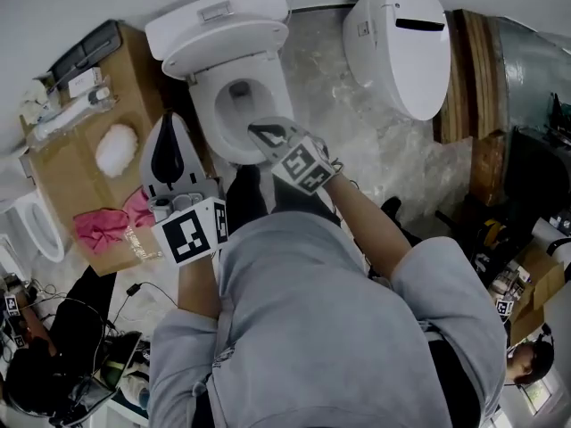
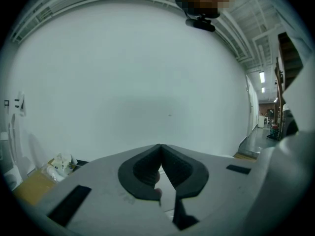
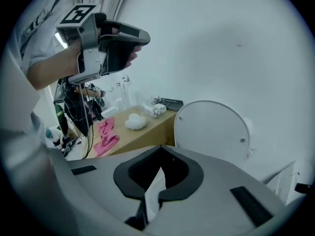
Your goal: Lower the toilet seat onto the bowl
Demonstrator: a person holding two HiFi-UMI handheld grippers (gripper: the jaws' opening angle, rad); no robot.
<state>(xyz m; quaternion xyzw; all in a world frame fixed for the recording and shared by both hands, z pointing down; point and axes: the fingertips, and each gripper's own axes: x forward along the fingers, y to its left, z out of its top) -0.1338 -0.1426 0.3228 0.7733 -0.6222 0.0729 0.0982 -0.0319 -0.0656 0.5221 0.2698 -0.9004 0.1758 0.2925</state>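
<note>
The white toilet (image 1: 234, 78) stands against the wall at the top centre of the head view. Its lid (image 3: 211, 132) stands upright against the tank (image 1: 219, 12), its solid underside with two small bumpers facing me. A white ring lies flat around the bowl opening (image 1: 239, 96); I cannot tell whether it is the seat or the bare rim. My right gripper (image 1: 260, 132) (image 3: 160, 151) hovers over the bowl's front edge, shut, holding nothing. My left gripper (image 1: 169, 123) (image 2: 160, 149) is raised left of the bowl, also shut and empty, facing the wall; it also shows in the right gripper view (image 3: 106, 43).
A second toilet lid unit (image 1: 397, 47) leans at the right of the toilet. A cardboard box (image 1: 80, 150) at the left carries a pink cloth (image 1: 107, 221), a white fluffy wad (image 1: 116, 148) and small items. Cables lie on the floor at bottom left (image 1: 62, 328). Another person (image 1: 526, 364) is at bottom right.
</note>
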